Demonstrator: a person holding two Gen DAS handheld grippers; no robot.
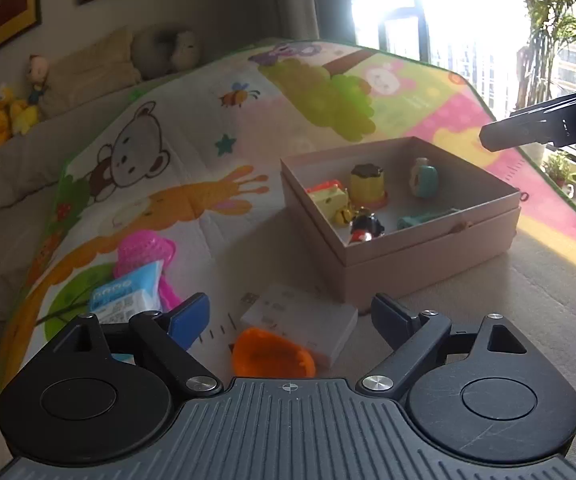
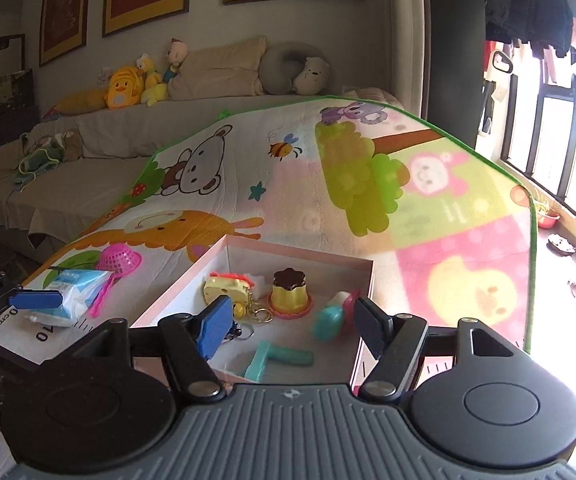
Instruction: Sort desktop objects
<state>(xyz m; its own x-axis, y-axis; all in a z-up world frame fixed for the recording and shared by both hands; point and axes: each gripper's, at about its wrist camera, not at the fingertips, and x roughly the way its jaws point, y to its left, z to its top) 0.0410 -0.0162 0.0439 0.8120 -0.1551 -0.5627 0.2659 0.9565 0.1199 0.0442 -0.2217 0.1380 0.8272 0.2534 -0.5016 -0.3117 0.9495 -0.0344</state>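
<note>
The pink box [image 1: 428, 248] stands open on the cartoon play mat [image 1: 192, 128] and serves as the collecting place. Several small toys already lie inside it: a yellow pudding-shaped toy [image 2: 288, 290], a yellow camera-like keychain [image 2: 228, 290], a teal and pink toy [image 2: 330, 318], a teal hammer-like piece [image 2: 278, 358] and a small black and red figure [image 1: 364, 226]. They lie loosely and not in rows, so I judge that they were only dropped in.

Outside the box, the things that still wait are together on its left side: a grey rectangular case [image 1: 304, 320] and an orange piece [image 1: 272, 354] just beside it, then a tissue pack [image 1: 128, 296] that lies partly on a pink strainer [image 1: 144, 250].

The left gripper [image 1: 288, 316] hovers over this group with its jaws wide apart and nothing between them; the grey case and the orange piece lie just below the gap, so one of them is probably the next thing to take. The right gripper [image 2: 292, 328] hangs above the box interior, jaws apart and empty, probably because it has nothing left to deliver there.
</note>
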